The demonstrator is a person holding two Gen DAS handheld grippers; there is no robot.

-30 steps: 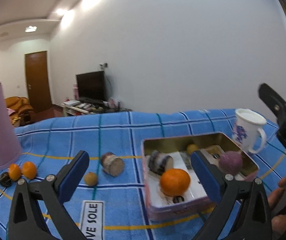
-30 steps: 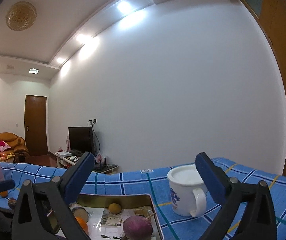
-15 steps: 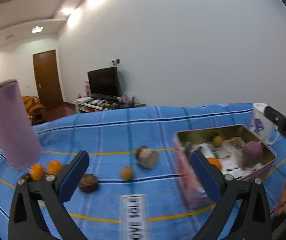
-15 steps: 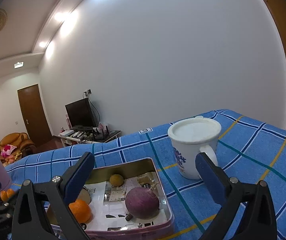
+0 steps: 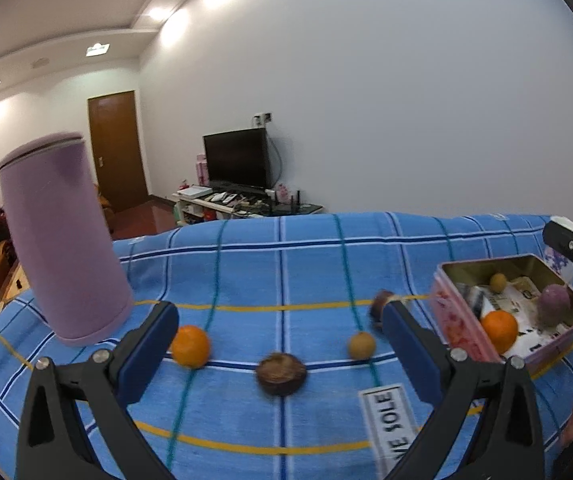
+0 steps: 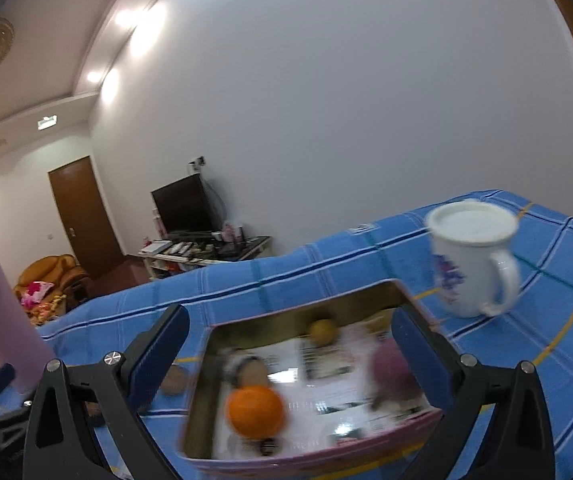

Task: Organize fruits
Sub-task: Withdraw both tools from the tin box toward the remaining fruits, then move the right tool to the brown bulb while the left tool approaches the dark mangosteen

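I am holding the left gripper [image 5: 278, 334] above the blue checked cloth [image 5: 286, 272] covering the tabletop, its jaws standing wide apart with nothing between them. Using the tin box [image 5: 452, 322] as my landmark: it is sitting at the right side of the cloth in the left wrist view, and inside it I am seeing an orange [image 5: 498, 331] near the front wall, a purple round fruit [image 5: 553, 307] toward the right wall, and a small yellow fruit [image 5: 498, 282] toward the back.

Loose fruit is lying on the cloth to the left of the box: a small tan fruit [image 5: 361, 345] closest to it, a dark brown round fruit [image 5: 281, 373] further left, and another orange [image 5: 190, 346] further left again, just beside the base of a tall lilac tumbler [image 5: 62, 236]. One more dark fruit [image 5: 378, 305] is lying just left of the box, partly hidden behind the left gripper's right finger.

I am holding the right gripper [image 6: 288, 346] directly over the box [image 6: 298, 312], its jaws also spread open and empty. That view is blurred, but the orange [image 6: 255, 411], the purple fruit [image 6: 386, 364] and the yellow fruit [image 6: 323, 332] are showing inside. A white lidded mug [image 6: 472, 264] with a blue pattern is standing upright on the cloth behind and to the right of the box, apart from it.
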